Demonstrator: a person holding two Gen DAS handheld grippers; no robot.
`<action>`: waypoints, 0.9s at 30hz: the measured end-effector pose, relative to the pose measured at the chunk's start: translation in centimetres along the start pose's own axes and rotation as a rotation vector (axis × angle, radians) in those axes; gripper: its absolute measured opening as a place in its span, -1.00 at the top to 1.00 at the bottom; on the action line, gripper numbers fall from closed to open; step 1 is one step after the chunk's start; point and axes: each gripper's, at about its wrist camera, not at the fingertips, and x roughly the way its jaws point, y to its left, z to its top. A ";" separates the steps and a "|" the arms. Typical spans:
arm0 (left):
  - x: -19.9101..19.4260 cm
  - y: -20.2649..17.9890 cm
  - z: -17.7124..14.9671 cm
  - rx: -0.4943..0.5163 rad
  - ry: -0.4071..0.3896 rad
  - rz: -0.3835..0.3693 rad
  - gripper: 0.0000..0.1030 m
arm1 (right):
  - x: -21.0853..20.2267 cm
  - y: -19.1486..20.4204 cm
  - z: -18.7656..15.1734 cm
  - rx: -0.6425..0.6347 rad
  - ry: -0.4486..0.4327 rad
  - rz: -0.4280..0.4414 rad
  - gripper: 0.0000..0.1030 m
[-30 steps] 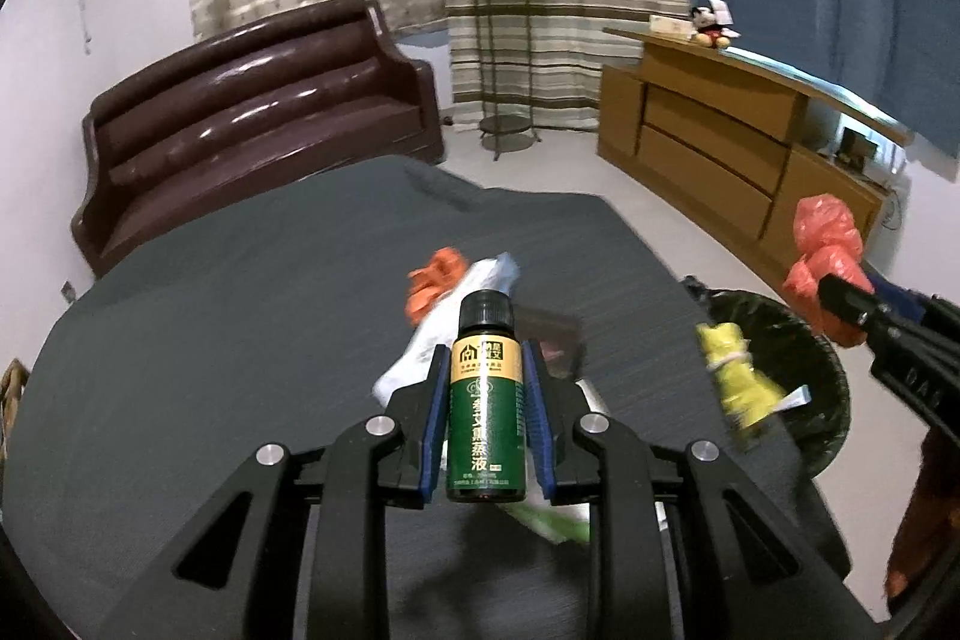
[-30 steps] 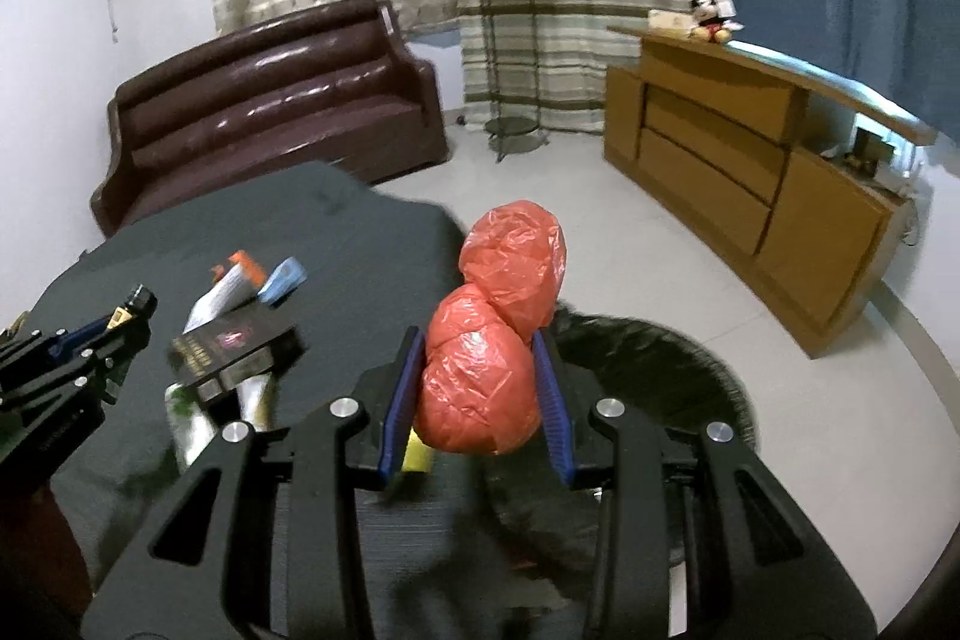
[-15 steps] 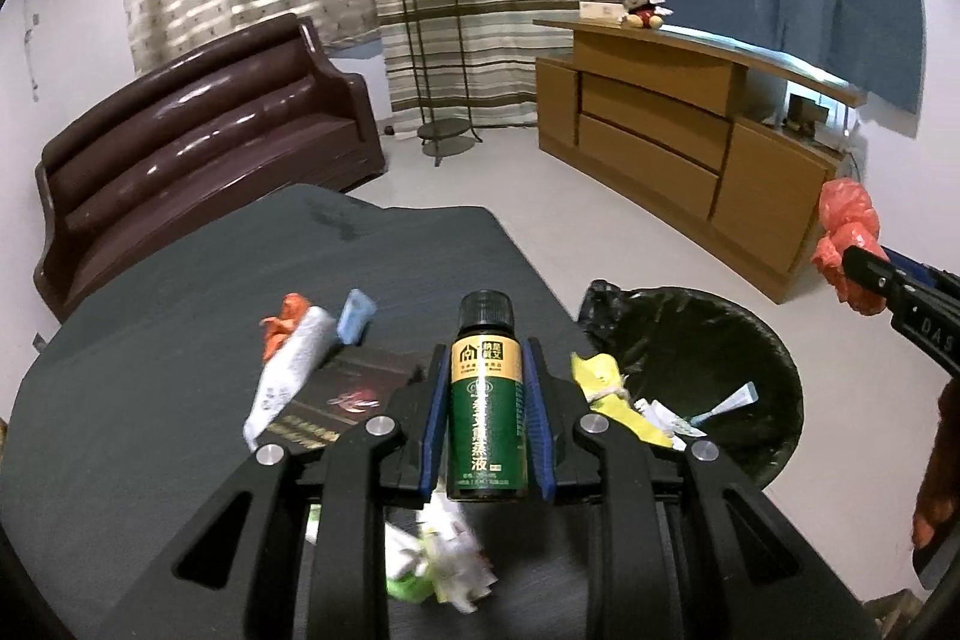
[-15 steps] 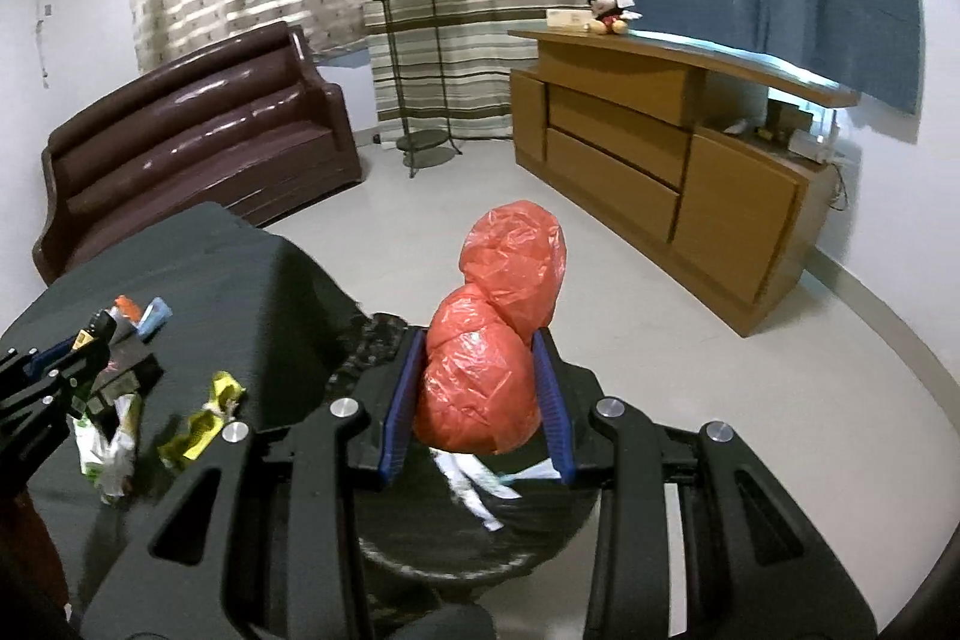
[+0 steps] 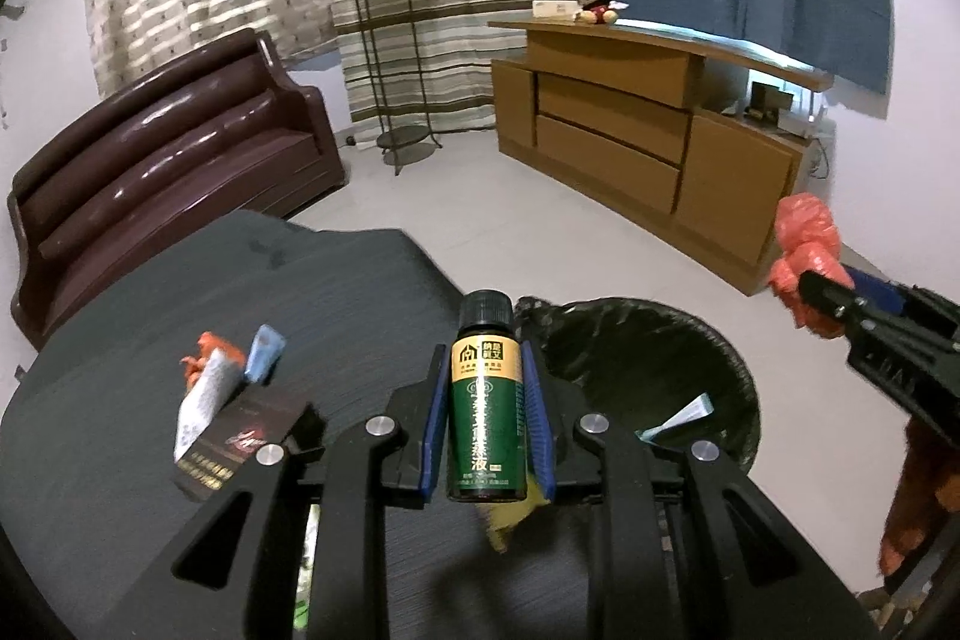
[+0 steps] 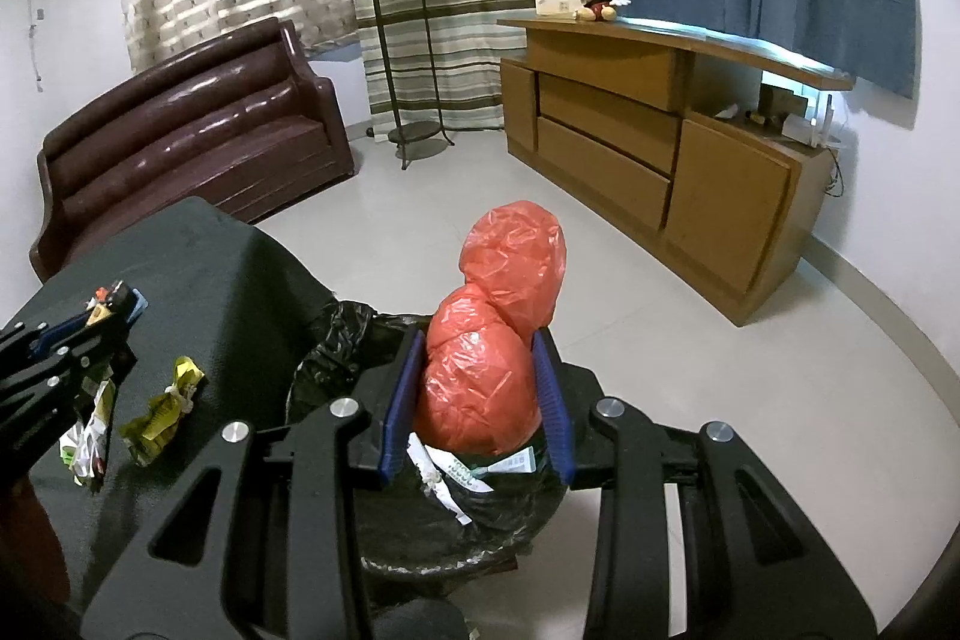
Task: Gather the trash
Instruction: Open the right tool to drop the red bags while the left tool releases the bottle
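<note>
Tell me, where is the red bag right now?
The right claw holds the red bag over the black bin, right of the table.

Both the left gripper (image 5: 485,427) and the right gripper (image 6: 477,400) were matte black, angular frames with cut-out openings, round silver screws, and blue ribbed finger pads (image 6: 399,403).
</note>
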 end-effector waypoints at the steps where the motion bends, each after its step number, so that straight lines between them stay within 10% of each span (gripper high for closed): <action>1: 0.0 -0.4 0.2 0.004 -0.005 -0.005 0.52 | 0.0 0.0 0.0 0.000 0.000 -0.001 0.31; 27: 4.1 -4.4 0.8 0.051 0.029 -0.030 0.52 | 2.6 -0.6 -0.4 -0.005 0.049 0.023 0.30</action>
